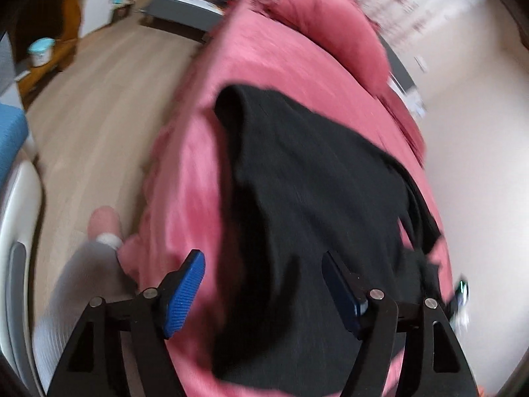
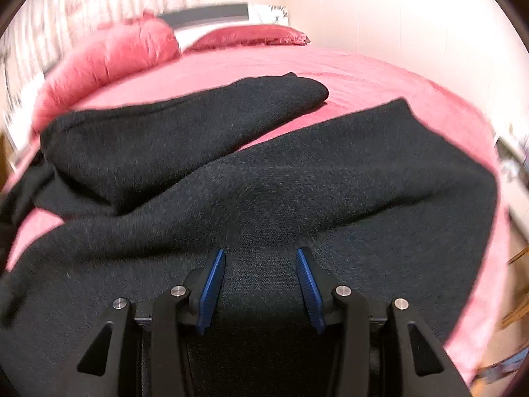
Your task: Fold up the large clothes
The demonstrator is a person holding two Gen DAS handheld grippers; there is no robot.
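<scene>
two tongs, left tongs (image 1: 264, 292) and right tongs (image 2: 261, 289), both spread apart, empty — black garment (image 2: 264, 178) rumpled on pink bed (image 2: 363, 76); better to pinch matching edges, pull flat.

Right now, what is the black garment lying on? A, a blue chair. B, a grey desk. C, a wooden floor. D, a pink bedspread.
D: the black garment is spread across the pink bedspread, with pink pillows behind it near the headboard; both the left claw and the right claw are open over it.
</scene>
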